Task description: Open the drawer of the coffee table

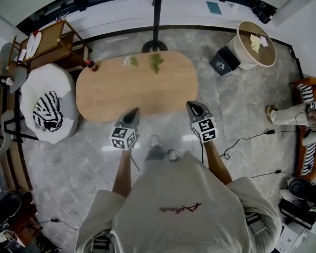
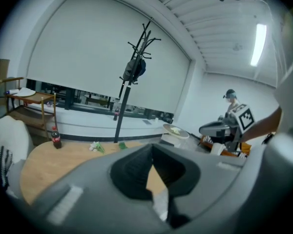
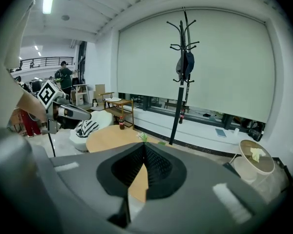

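I think this is the reaching step: the left gripper (image 1: 132, 115) and right gripper (image 1: 194, 107), fingers pressed together and holding nothing, hang over the near edge of the coffee table (image 1: 137, 86), so next they must go low, find the hidden drawer and spread.

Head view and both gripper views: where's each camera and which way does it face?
Head view: on the person's head, steeply down at the oval light-wood coffee table; shoulders, forearms, left hand-held gripper, right hand-held gripper show.
Left gripper view: on that hand-held gripper, along its shut jaws across the table; right one shows.
Right gripper view: likewise, mirrored; left one shows.
Shared: both see the black coat stand.
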### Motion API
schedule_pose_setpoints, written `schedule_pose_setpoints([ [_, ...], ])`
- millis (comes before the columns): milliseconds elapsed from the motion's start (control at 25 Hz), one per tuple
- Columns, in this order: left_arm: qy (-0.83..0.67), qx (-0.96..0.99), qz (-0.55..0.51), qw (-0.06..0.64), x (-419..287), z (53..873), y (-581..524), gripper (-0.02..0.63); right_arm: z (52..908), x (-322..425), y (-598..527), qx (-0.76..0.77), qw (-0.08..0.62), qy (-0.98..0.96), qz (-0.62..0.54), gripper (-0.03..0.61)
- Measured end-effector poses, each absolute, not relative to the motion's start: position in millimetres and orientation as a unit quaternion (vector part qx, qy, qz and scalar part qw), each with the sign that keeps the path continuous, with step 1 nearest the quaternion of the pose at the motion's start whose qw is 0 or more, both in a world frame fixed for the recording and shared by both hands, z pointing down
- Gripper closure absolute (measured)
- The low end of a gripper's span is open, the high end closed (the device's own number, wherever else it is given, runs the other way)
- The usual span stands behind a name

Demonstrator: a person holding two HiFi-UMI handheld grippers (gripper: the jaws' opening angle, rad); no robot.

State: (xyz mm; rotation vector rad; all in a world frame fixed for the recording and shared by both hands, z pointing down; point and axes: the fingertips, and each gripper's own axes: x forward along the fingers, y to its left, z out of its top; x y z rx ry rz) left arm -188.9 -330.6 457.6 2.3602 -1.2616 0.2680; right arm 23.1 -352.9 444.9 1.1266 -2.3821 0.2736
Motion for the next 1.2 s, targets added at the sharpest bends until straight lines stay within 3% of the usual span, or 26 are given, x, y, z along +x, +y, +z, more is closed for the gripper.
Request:
schedule_pose_setpoints([
  [760,-0.465,0.834,0.078,0.287,-230.1,515.4,-309.1,0.618,478.8,-30.6,-344.0,0.378,0.288,-0.871,0.124,0.575],
  [1200,-0.456,0.835,0.114,0.288,-189.6,542.6,-253.6,0.618,517.1,12.1,-288.6,0.374,0.282,-0.871,0.149,0.575],
])
